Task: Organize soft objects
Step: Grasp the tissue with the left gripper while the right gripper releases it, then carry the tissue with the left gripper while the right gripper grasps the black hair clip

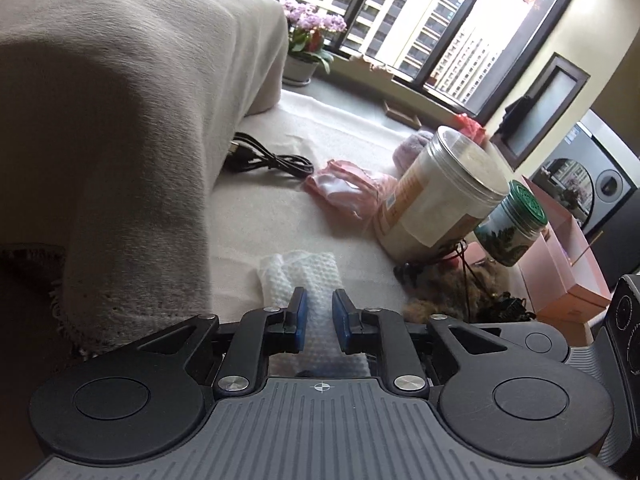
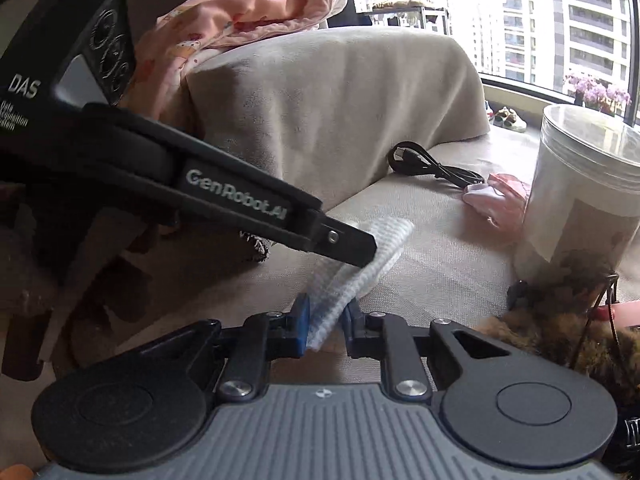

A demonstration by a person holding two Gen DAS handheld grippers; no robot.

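A white waffle-textured cloth (image 1: 304, 276) lies on the beige sofa seat (image 1: 256, 216). My left gripper (image 1: 319, 300) sits over it with its blue pads a cloth-width apart, the cloth running between them. In the right wrist view my right gripper (image 2: 327, 308) has its pads closed on the near end of the same cloth (image 2: 360, 264), lifting it off the seat. The left gripper's black arm (image 2: 224, 196) crosses that view and touches the cloth's far part. A pink garment (image 1: 348, 188) lies farther along the seat.
A beige throw covers the sofa arm (image 1: 132, 120). A black cable (image 1: 264, 156) lies beside it. A large jar (image 1: 444, 192), a green-lidded jar (image 1: 512, 224) and a brown furry item (image 1: 448, 292) stand at right. A pink blanket (image 2: 240, 20) lies on the sofa top.
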